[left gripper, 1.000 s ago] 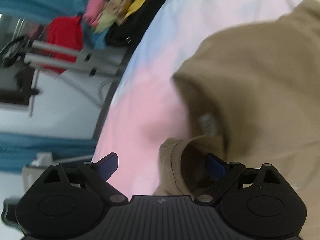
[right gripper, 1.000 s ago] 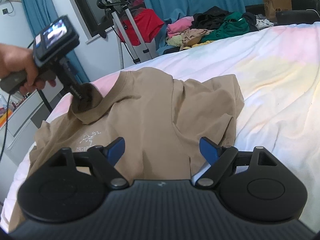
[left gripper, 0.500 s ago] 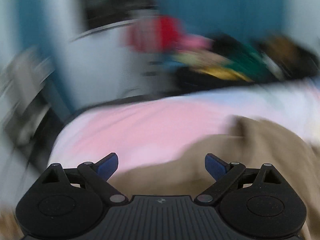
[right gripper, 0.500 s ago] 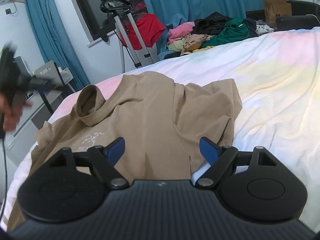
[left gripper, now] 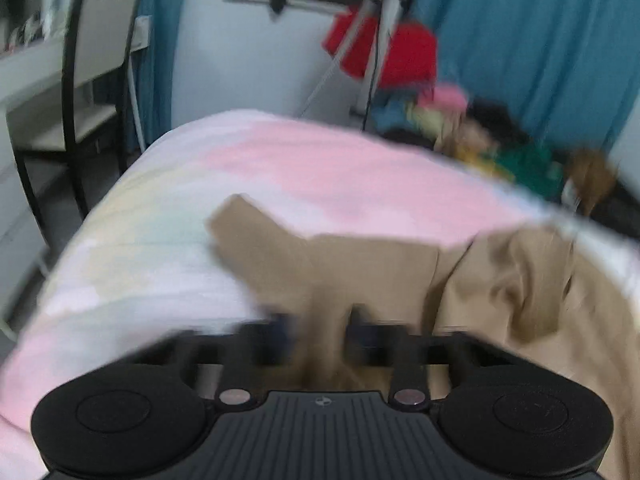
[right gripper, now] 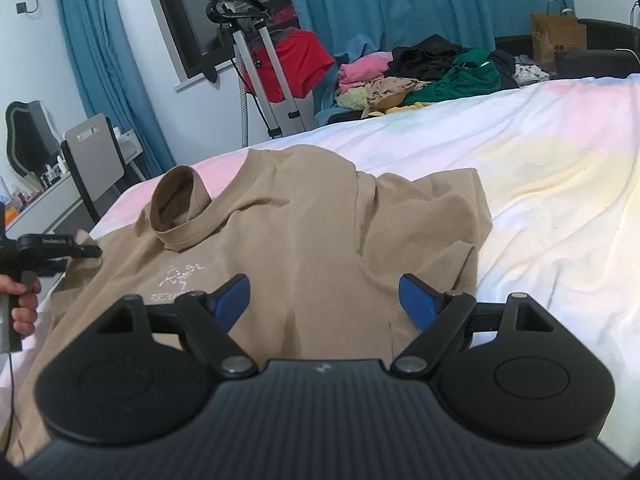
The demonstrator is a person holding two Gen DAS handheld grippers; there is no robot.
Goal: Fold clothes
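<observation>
Right hand-held gripper [right gripper: 322,298]: jaws wide apart, nothing between them, hovering over tan T-shirt [right gripper: 320,232]. T-shirt directly ahead on bed [right gripper: 540,168], front up with white logo near gripper's left finger; long axis slants from hem at near left to bunched collar [right gripper: 180,208] farther ahead. Left hand-held gripper [left gripper: 320,332]: jaws closing, tan fabric between them, at shirt's left edge. Beyond: clothes pile [right gripper: 424,76].

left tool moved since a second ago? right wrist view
Yes. The left tool left the tan T-shirt's collar and went down-left to the shirt's edge near the bed corner, well below the grey chair. Its jaws are closing on shirt fabric.
</observation>
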